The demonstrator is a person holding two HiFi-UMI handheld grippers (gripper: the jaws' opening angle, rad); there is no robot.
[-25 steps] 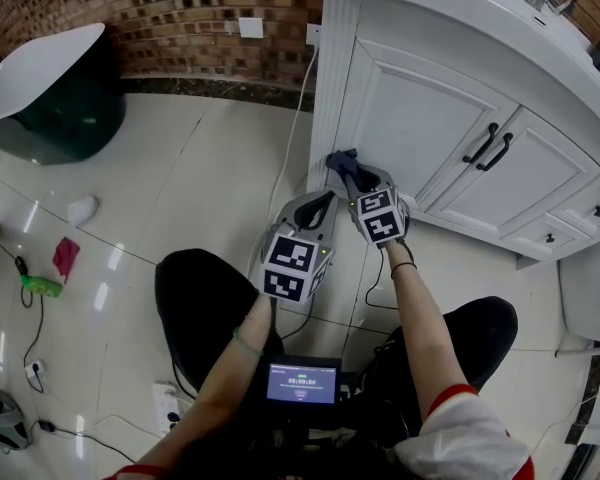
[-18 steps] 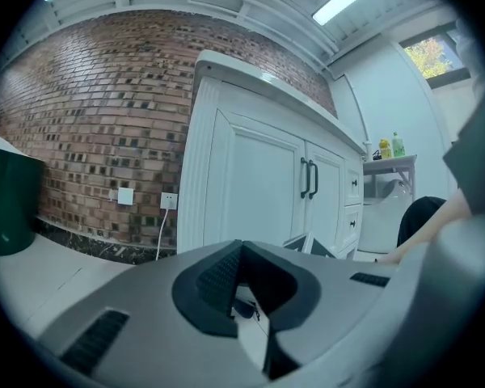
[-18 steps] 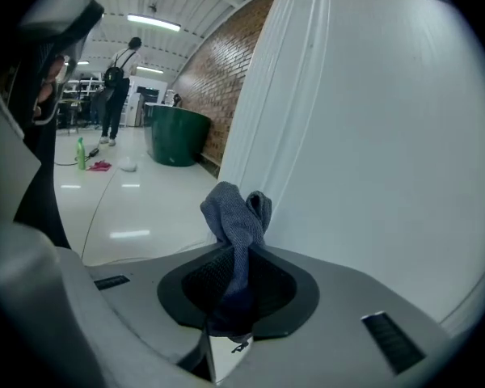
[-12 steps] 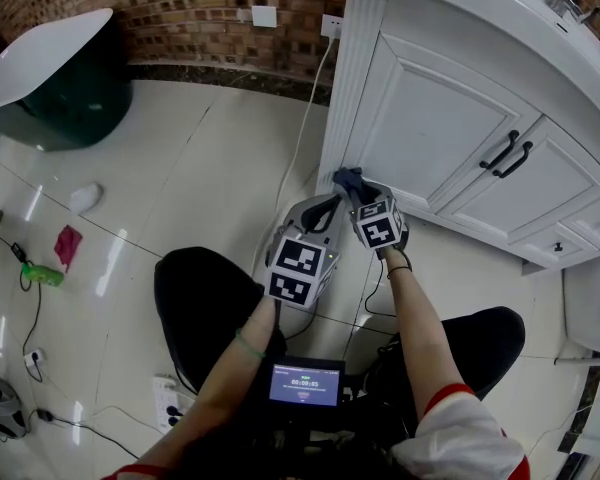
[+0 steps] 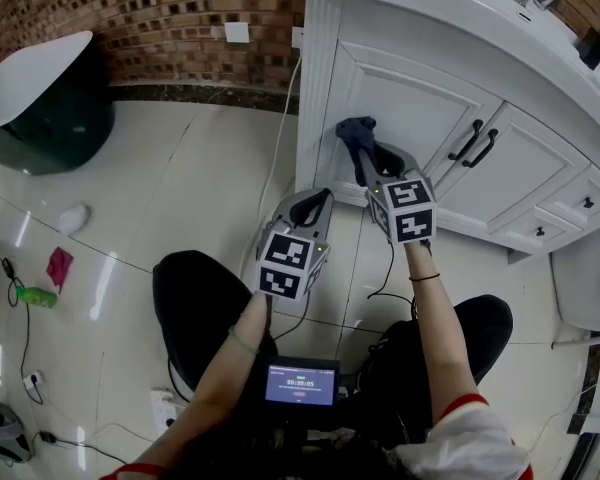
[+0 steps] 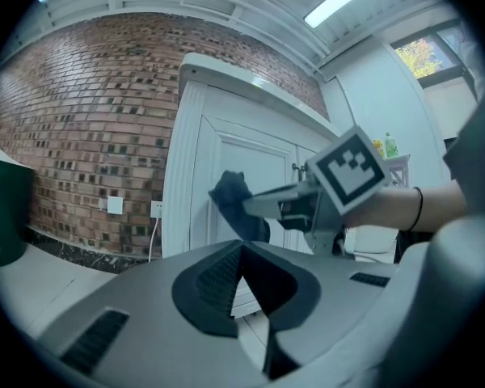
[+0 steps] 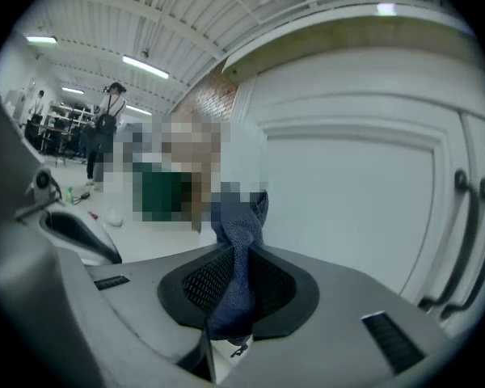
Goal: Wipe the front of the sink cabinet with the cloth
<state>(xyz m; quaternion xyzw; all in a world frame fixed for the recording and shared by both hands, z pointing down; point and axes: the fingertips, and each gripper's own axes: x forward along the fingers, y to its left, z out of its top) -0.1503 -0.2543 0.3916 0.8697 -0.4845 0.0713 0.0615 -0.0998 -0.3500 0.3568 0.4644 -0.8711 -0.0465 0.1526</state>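
A dark blue cloth (image 5: 353, 132) is pressed against the left door (image 5: 420, 108) of the white sink cabinet, about halfway up its left side. My right gripper (image 5: 365, 158) is shut on the cloth and points up at the door. In the right gripper view the cloth (image 7: 239, 231) stands bunched between the jaws of the right gripper (image 7: 234, 259), with the door panel (image 7: 356, 208) just behind. My left gripper (image 5: 313, 206) hangs lower, near the cabinet's base, shut and holding nothing. The left gripper view shows its jaws closed at the left gripper (image 6: 242, 247), with the cloth (image 6: 229, 196) ahead.
Black handles (image 5: 477, 146) sit where the two doors meet. A white cable (image 5: 277, 158) runs down beside the cabinet's left corner from a wall socket (image 5: 236, 32). A dark green tub (image 5: 40, 98), a pink rag (image 5: 59, 265) and cables lie on the tiled floor at left.
My right gripper has carried the cloth up from the door's lower left corner to about mid-height. The left gripper has stayed low by the cabinet base.
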